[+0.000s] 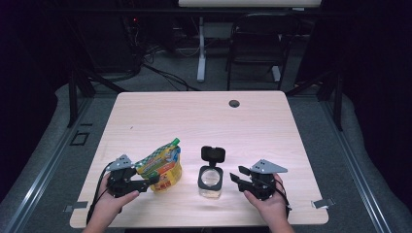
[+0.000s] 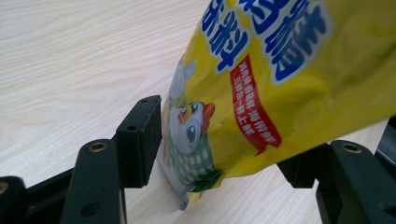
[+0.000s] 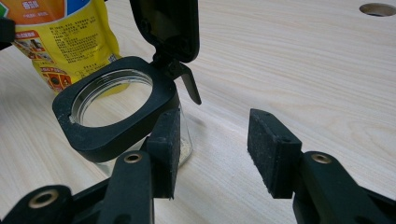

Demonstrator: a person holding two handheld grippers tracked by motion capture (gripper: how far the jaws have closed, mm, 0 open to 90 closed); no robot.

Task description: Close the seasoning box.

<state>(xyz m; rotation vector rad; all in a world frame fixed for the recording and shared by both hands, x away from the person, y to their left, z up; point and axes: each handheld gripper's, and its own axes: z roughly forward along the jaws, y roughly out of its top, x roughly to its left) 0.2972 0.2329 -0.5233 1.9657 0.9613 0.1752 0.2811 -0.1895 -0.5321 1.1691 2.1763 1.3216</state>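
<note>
A yellow spouted refill pouch [image 1: 163,167] with a green cap stands on the table at the front left. My left gripper [image 1: 153,180] reaches in from its left. In the left gripper view the pouch [image 2: 280,70] sits between the jaws of the left gripper [image 2: 219,158], which are open, with the pads close beside its lower edge. A clear jar [image 1: 211,182] with a black collar and a flipped-up lid [image 1: 213,154] stands at the front centre. My right gripper [image 1: 234,174] is open just right of the jar [image 3: 93,140]. Nothing lies between the right gripper's [image 3: 215,149] pads.
The pale wooden table [image 1: 194,116] has a round cable hole [image 1: 234,103] near its far edge. A black chair [image 1: 257,43] and a desk leg stand on the floor beyond. The pouch [image 3: 70,42] stands just behind the jar in the right gripper view.
</note>
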